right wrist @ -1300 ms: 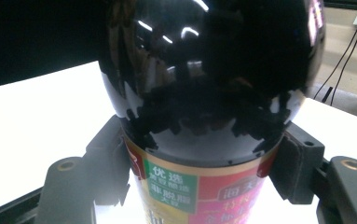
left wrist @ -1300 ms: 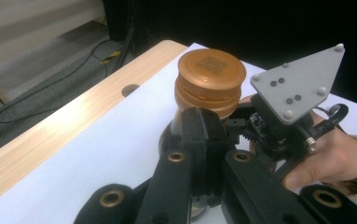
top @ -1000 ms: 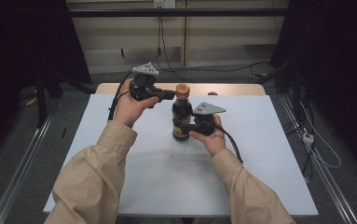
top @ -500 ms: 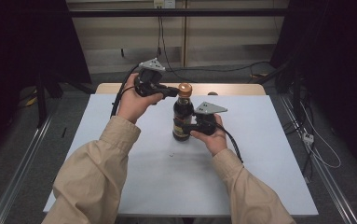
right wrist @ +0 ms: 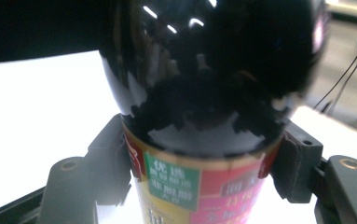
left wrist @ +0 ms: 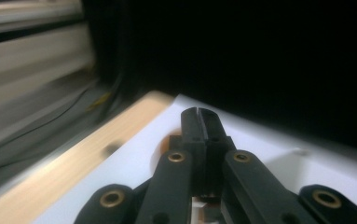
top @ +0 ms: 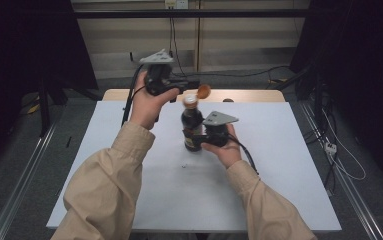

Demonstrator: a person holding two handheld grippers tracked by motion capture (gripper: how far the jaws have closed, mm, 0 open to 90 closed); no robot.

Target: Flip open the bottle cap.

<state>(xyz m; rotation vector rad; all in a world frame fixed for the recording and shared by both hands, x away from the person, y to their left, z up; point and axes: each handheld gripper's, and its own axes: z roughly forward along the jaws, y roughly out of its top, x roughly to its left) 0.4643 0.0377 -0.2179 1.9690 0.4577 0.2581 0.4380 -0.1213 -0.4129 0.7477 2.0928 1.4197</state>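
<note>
Jaws of right gripper [top: 202, 140] clamped round dark sauce bottle [top: 192, 125], upright at table [top: 279, 165] centre. Left gripper [top: 195, 86] pressed together, apparently empty, beside flipped-up orange cap [top: 204, 91]. Keep bottle steady; avoid tipping.

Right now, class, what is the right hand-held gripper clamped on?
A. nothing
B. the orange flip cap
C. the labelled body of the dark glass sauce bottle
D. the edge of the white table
C: the right hand-held gripper has its jaws pressed on both sides of the dark glass sauce bottle at the label.
</note>
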